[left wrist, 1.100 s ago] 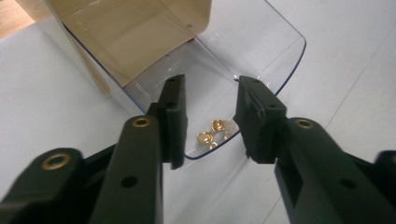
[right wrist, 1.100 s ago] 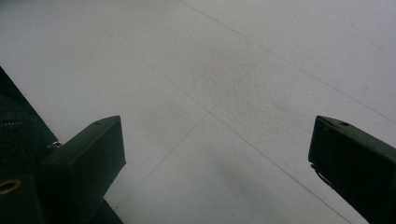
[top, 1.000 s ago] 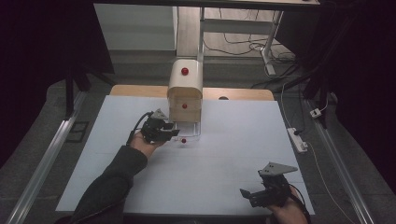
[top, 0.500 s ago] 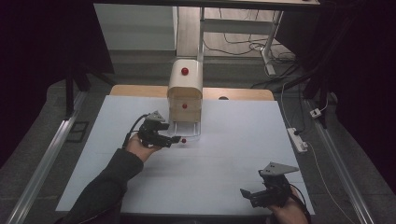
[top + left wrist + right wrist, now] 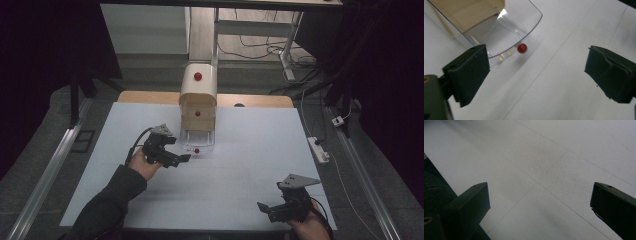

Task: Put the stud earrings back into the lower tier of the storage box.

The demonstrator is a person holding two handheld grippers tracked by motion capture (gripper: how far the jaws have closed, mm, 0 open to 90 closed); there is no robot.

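Note:
A cream cabinet (image 5: 198,90) with red knobs stands at the back of the white table (image 5: 250,150). Its clear bottom drawer (image 5: 197,137) is pulled out, red knob (image 5: 196,150) at the front. My left gripper (image 5: 182,159) hovers just left of that knob; its jaws have just been opening and hold nothing. In the left gripper view the drawer (image 5: 499,32) and its knob (image 5: 522,48) lie beyond the wide-apart left gripper (image 5: 536,75). My right gripper (image 5: 262,207) rests open near the table's front right edge; the right gripper (image 5: 539,207) looks at bare white table.
A white power strip (image 5: 318,149) lies off the table's right side with cables behind it. A wooden board (image 5: 150,97) runs behind the cabinet. Metal rails (image 5: 45,175) flank the table.
The left gripper's jaws have spread wide and it has drawn back a little to the left of the drawer knob. The right gripper has kept still.

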